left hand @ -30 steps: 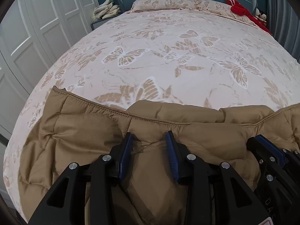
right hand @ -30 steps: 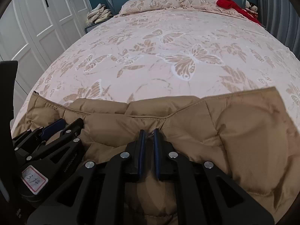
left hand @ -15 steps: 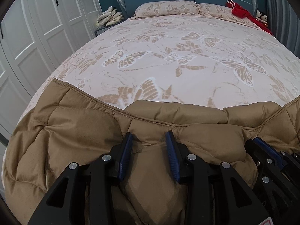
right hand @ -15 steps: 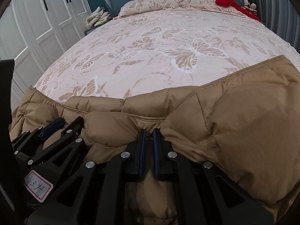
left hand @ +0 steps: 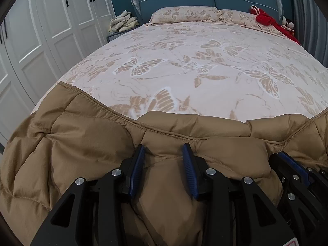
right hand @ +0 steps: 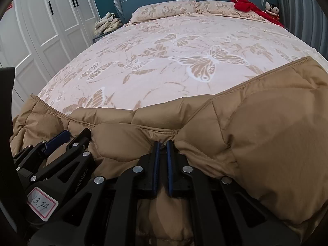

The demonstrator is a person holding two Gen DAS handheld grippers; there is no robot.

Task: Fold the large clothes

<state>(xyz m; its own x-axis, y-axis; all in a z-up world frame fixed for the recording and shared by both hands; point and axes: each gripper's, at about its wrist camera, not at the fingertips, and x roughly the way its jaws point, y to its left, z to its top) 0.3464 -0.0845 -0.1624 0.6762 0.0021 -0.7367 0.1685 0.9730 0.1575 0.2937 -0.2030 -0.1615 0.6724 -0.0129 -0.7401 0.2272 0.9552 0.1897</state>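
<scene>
Gripping a thick bunch of the tan quilted coat at the bed's near end, the left claw stood partly apart around it. The right claw pinched the hem seam nearly shut beside it. Judged mid-fold, the next move called for carrying both grips together across the bed.
</scene>
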